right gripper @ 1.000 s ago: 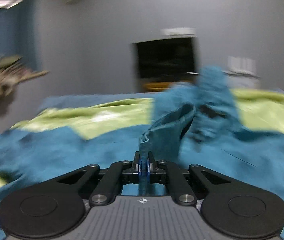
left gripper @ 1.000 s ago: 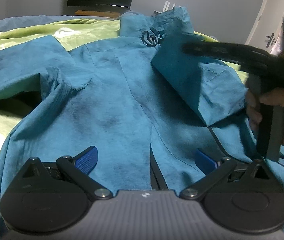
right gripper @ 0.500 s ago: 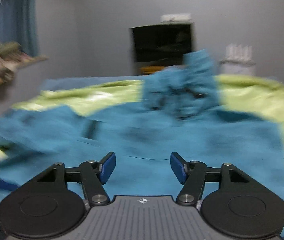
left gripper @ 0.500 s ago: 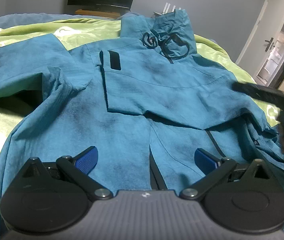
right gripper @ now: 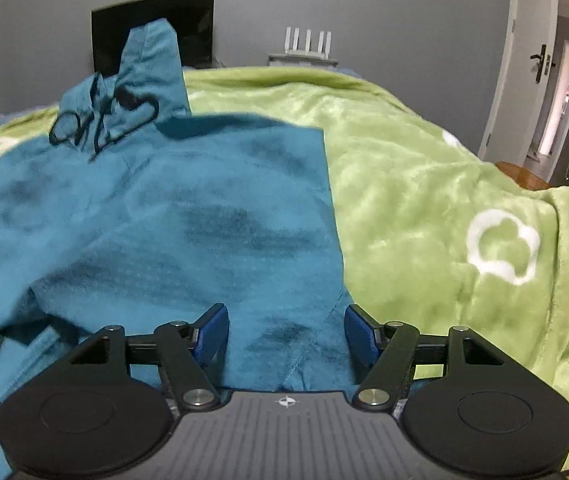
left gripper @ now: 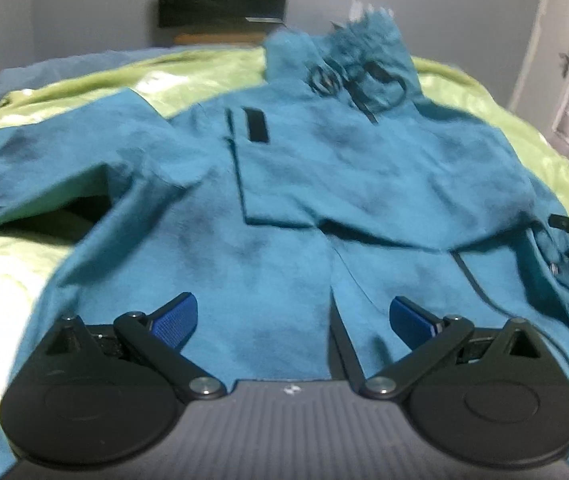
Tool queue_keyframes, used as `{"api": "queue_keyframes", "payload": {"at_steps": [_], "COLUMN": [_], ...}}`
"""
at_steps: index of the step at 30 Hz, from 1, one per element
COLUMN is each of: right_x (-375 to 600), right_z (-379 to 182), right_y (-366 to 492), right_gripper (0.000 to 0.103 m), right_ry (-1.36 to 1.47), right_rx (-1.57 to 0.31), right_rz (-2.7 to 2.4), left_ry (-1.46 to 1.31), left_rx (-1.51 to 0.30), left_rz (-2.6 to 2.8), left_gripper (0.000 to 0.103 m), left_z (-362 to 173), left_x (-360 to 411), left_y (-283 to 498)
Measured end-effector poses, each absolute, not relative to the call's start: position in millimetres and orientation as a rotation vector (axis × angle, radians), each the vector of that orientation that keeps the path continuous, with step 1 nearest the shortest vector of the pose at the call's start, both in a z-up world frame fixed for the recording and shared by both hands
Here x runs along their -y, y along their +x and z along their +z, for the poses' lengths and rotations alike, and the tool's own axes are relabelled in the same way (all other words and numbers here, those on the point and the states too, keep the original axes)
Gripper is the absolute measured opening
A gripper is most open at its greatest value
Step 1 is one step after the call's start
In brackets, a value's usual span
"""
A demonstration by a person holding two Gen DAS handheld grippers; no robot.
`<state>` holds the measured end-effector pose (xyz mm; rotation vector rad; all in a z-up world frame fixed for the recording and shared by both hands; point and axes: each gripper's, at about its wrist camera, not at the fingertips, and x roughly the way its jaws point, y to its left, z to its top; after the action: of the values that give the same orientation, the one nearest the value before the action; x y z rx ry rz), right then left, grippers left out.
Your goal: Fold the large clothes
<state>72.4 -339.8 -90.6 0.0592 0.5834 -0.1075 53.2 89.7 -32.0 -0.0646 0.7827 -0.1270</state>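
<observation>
Sleeve-folding step: your left tongs (left gripper: 290, 320) and right tongs (right gripper: 286, 330) gape empty over jacket (left gripper: 284, 208); next, grip unfolded sleeve (left gripper: 44, 160), frame left.

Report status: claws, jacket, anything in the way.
Left claw open, empty. Right claw open, empty, over jacket edge. One sleeve folded across chest. Nothing in the way.

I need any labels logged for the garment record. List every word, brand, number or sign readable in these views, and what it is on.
No readable text in either view.
Teal jacket: no label or print shows.
Green blanket: white cloud-like outlines only, no letters.
Right tool: a small round emblem on its body, no letters.
</observation>
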Motion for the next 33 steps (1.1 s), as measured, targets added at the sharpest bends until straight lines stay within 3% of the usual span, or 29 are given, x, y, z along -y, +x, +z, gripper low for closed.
{"api": "queue_keyframes", "payload": {"at_steps": [3, 7, 13, 15, 19, 26, 33], "right_x": [332.8, 323.0, 294.7, 286.9, 274.5, 246.0, 229.9], "right_z": [-89.3, -93.1, -70.4, -60.4, -42.7, -55.3, -79.6], "right_y": [72.8, 77.3, 57.8, 47.8, 41.8, 48.6, 59.6], "right_gripper": [0.08, 0.077, 0.096, 0.103, 0.103, 0.103, 0.103], "right_ry": [0.101, 0.064, 0.029, 0.045, 0.107, 0.058, 0.039], "right_rx": [-0.537, -0.538, -0.39, -0.338, -0.328, -0.455, -0.555], "right_rz": [-0.013, 0.012, 0.098, 0.141, 0.228, 0.361, 0.313], "left_ry": [-0.108, 0.03, 0.101, 0.083, 0.002, -0.121, -0.292], "left_rx": [-0.781, -0.873, -0.9, -0.836, -0.586, -0.479, -0.52], "left_rz": [-0.106, -0.061, -0.046, -0.04, -0.002, 0.248, 0.535], "left_gripper": [0.103, 0.103, 0.103, 0.103, 0.103, 0.103, 0.103], "left_z": [-31.6, -43.8, -46.9, -35.0, 13.9, 66.1, 37.6], "left_x": [-97.3, -80.4, -71.7, -74.4, -93.7, -203.7, -336.5], "left_y": [51.8, 59.7, 63.2, 53.6, 28.0, 24.0, 12.6]}}
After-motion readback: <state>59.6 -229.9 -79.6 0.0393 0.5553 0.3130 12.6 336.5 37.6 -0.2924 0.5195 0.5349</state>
